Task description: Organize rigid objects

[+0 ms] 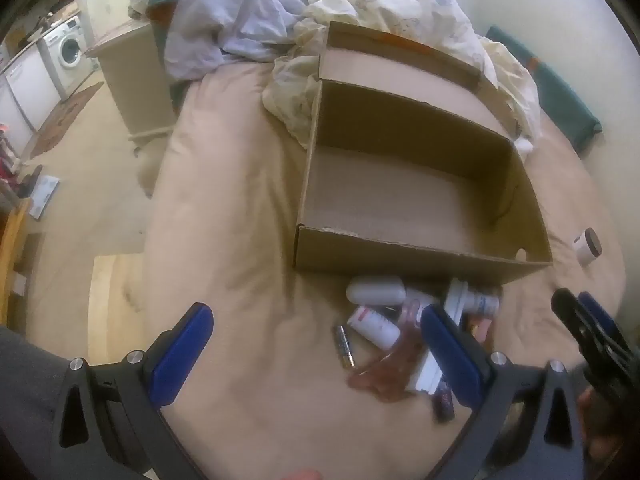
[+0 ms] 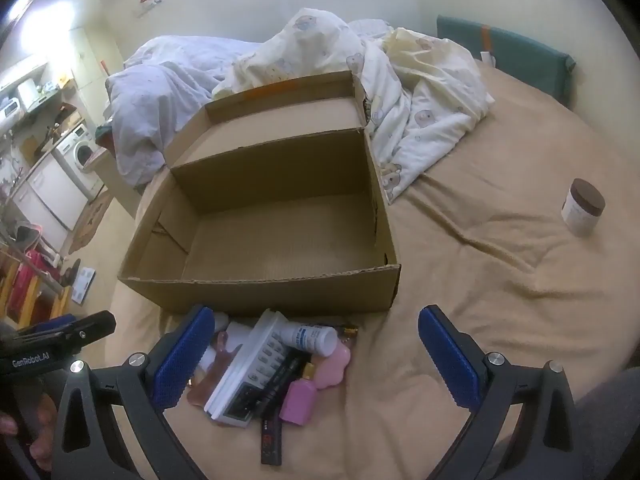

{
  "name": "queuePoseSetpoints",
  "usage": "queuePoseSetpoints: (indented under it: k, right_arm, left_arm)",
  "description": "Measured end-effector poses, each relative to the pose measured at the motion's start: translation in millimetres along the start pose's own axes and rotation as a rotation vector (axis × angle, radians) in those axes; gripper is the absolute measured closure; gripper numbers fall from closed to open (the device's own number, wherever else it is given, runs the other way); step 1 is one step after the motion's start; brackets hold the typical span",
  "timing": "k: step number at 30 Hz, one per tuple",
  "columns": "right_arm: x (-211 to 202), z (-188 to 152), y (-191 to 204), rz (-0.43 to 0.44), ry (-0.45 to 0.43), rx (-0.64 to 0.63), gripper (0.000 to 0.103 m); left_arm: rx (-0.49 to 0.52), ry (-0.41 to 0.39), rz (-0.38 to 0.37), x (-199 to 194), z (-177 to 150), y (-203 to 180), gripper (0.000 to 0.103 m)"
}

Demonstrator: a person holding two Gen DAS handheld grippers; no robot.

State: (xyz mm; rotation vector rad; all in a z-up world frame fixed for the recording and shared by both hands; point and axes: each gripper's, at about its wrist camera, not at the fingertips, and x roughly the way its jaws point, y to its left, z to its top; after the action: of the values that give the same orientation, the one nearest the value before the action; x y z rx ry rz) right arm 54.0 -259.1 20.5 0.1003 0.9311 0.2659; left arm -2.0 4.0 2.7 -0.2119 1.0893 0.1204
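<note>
Lying across the tan bed (image 2: 500,280), the largest thing is the open cardboard box (image 2: 256,284), and its floor shows bare: nothing is in it. Its lid (image 2: 280,116) folds back toward the rumpled duvet (image 2: 420,120) at the bed's far side. Just beside the box's near wall sits the heap of small rigid objects, so the coming move turns on that heap lying below and ahead of both sets of fingers, between them and the box.

In the heap, a white calculator (image 2: 248,372) lies with its long axis running from the near edge of the bed up toward the box; a white tube with blue print (image 2: 308,338) rests across its far end. A black marker (image 2: 276,388) and a pink bottle (image 2: 298,400) lie alongside it, and a pale pink piece (image 2: 334,368) sits beside them. Farther left are a white bottle (image 1: 374,326), a white capsule-shaped case (image 1: 376,290) and a battery (image 1: 345,346).

A brown-lidded jar (image 2: 582,208) lies well apart, toward the bed's right edge.

The right gripper (image 2: 316,360) has its fingers wide apart and empty, the calculator lying nearest its left finger. The left gripper (image 1: 320,356) is likewise spread and holds nothing, with the heap at its right finger. Both seem about equally near.
</note>
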Motion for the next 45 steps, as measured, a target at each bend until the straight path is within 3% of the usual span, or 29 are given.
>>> queuePoseSetpoints:
  k: [45]
  right_arm:
    - [-0.1,-0.4,-1.2,-0.005,0.011,-0.001,0.0]
  left_arm:
    - [-0.021,0.019,0.003,5.0,0.6,4.4,0.0]
